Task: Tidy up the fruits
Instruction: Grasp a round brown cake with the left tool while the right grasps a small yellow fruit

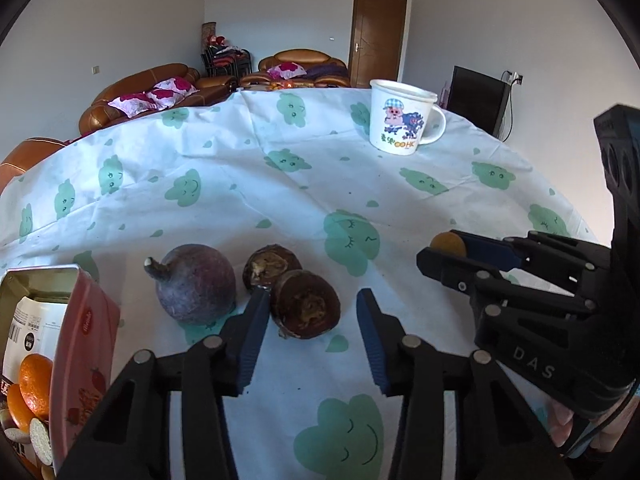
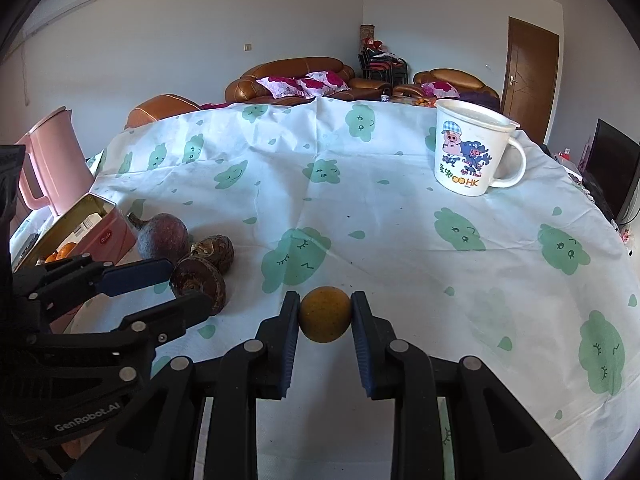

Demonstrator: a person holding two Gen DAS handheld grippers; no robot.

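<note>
My right hand-held gripper [image 2: 325, 309] pinches a small yellow fruit [image 2: 325, 314]; my left hand-held gripper [image 1: 312, 305] gapes around a brown fruit [image 1: 306, 309]

You see a small yellow-orange fruit [image 2: 325, 314] low at frame centre. Left of it, a purple fruit [image 2: 163, 237] sits beside two brown ones [image 2: 199, 283].

Left hand-held gripper [image 1: 312, 316] sits low in the frame, jaws spread wide around the near dark brown fruit [image 1: 306, 309]. A second brown fruit [image 1: 270, 266] lies just behind it, touching, and the big purple fruit [image 1: 196, 283] rests beside them at left. Over at right, the right hand-held gripper [image 1: 440, 249] pinches a small yellow-orange fruit [image 1: 448, 242] (only partly visible). Pink tin [image 1: 86, 320] at lower left, cartoon mug [image 1: 402, 117] at upper right on the cloth-covered bench [image 1: 280, 184].
</note>
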